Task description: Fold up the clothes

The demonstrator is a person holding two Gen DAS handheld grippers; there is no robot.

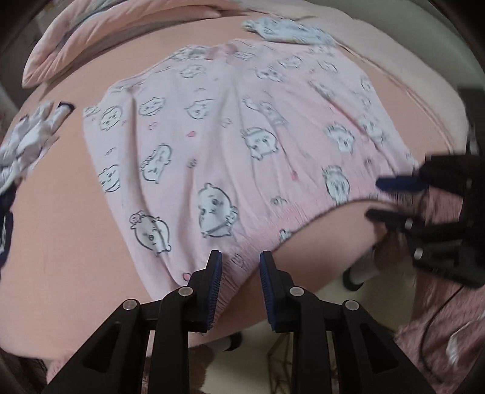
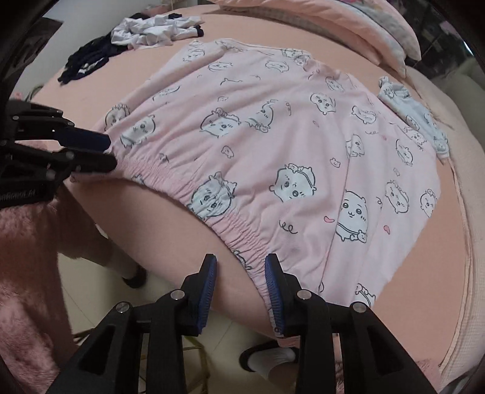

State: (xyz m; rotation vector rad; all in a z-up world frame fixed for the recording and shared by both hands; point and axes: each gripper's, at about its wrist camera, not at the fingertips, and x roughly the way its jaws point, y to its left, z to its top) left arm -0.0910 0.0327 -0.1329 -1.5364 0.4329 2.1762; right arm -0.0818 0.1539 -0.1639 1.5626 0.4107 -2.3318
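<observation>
Pink pyjama trousers [image 1: 230, 127] with white cartoon faces lie flat on a pink bed, their elastic waistband [image 1: 242, 260] at the near edge. The trousers also show in the right wrist view [image 2: 272, 145]. My left gripper [image 1: 239, 257] is open, its jaws astride the left end of the waistband. My right gripper [image 2: 241, 260] is open astride the right end of the waistband [image 2: 239, 242]. Each gripper shows in the other's view: the right gripper [image 1: 376, 197] at the far right, the left gripper [image 2: 109, 153] at the far left.
A white and navy garment pile [image 2: 145, 33] lies at the bed's far left corner. A small pale printed garment [image 2: 415, 112] lies at the right. A pink pillow [image 2: 363, 27] is at the head. The bed edge [image 2: 169, 257] and floor [image 2: 91, 291] are below.
</observation>
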